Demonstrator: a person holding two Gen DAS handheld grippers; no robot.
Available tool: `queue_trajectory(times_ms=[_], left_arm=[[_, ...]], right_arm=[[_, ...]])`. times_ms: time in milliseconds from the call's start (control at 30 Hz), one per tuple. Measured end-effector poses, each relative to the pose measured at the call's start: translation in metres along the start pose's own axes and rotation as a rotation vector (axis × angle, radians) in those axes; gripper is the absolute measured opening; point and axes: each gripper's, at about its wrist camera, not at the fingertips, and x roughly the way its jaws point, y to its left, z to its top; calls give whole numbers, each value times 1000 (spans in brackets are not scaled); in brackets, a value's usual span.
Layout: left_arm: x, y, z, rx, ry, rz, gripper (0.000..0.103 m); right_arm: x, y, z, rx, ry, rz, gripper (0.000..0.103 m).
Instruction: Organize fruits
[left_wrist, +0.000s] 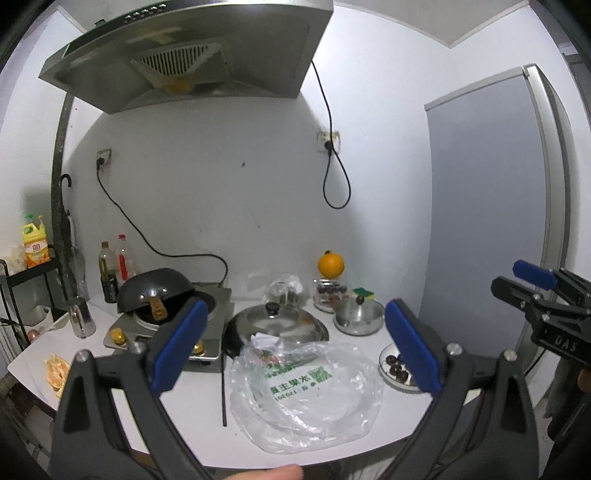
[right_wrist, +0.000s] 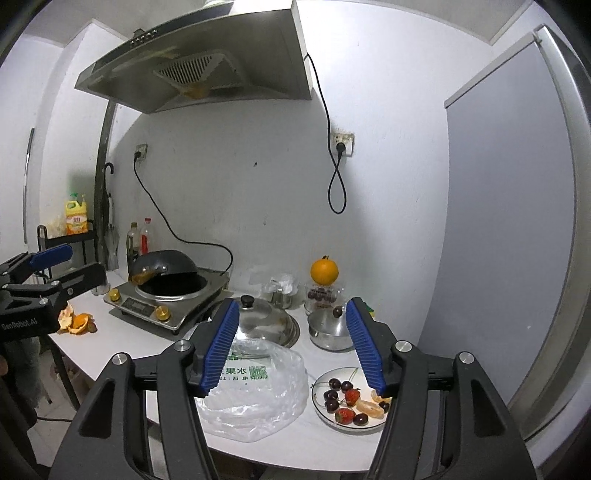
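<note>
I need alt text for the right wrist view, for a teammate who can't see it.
The right tool hangs open and empty above a white counter, with a plate of cherries, strawberries and orange pieces just below its right finger. A crumpled clear plastic bag lies left of the plate; a whole orange sits on a jar behind.
</note>
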Motion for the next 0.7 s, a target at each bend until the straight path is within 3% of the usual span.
queue_trajectory(times_ms=[700], left_arm=[[-3,-3,2,9,-10,-3,98]], right_arm=[[1,0,-1,8,3,13,64]])
